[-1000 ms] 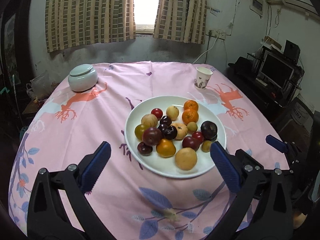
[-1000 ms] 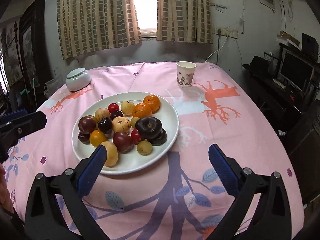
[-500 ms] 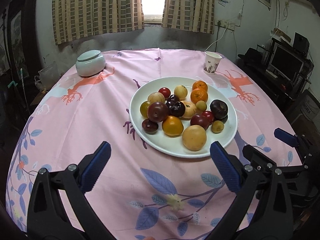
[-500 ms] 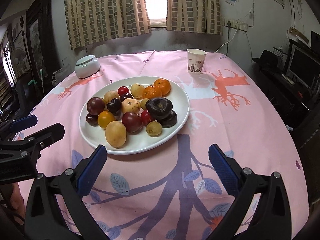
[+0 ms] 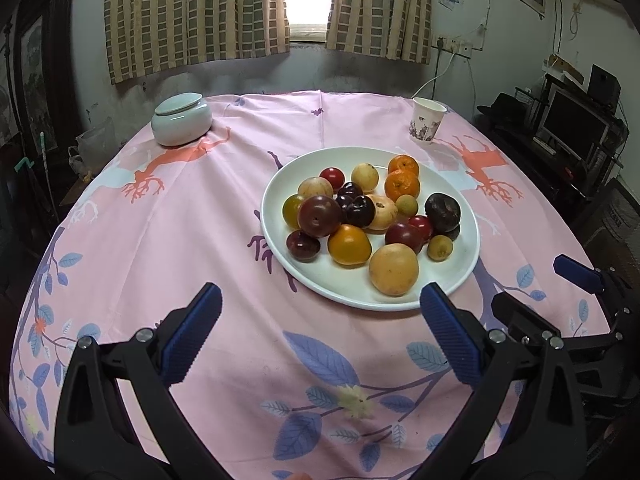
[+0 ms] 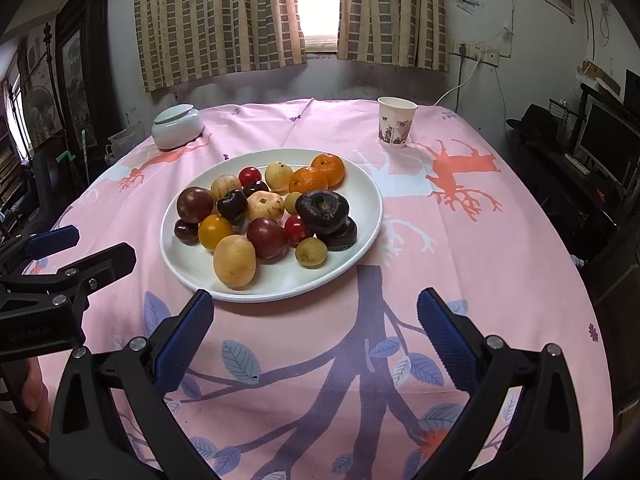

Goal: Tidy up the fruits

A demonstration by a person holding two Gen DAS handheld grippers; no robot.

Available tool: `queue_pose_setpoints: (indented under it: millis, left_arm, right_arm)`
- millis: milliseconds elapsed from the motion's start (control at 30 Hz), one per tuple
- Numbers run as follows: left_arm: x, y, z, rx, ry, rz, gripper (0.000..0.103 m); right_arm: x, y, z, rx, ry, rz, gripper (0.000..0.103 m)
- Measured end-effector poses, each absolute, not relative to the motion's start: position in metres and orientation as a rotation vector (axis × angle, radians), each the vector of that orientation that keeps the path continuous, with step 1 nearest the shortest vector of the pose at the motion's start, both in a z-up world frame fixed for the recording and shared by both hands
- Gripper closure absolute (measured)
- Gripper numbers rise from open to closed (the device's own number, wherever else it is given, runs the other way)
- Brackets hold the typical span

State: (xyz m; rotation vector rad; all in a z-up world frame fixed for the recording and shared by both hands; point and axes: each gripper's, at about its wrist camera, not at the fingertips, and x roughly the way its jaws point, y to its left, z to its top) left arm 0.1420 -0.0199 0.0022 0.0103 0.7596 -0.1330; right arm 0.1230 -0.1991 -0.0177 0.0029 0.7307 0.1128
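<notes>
The left tool (image 5: 320,324) has two black plastic arms, each broad and angular at the base and narrowing toward the tip. Blue ribbed pads (image 5: 192,338) line the inner faces of its fingers. Round silver screw heads sit on the top of each arm (two per side). The right tool (image 6: 316,330) is built the same: black frame, blue grooved pads (image 6: 448,340), silver screws. Faint embossed lettering marks one black body, too small to read.
</notes>
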Motion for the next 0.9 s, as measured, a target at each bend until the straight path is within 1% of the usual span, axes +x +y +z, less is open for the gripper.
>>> queue_pose_setpoints:
  millis: [367, 567, 900]
  left_arm:
    - [0.1411, -0.0207, 0.0021, 0.013, 0.760, -0.142, 0.002]
    - [0.1372, -0.0248, 0.0054, 0.043, 0.730, -0.135, 0.002]
    - [0.1395, -0.0212, 0.0036, 0.022, 0.753, -0.139, 0.002]
  right_arm:
    - [0.1222, -0.1983, -0.0185, 0.005, 0.739, 0.115, 0.001]
    - [0.1222, -0.1976, -0.0190, 0.006, 0.740, 0.115, 0.001]
    - [0.1226, -0.1977, -0.0190, 0.006, 0.741, 0.115, 0.001]
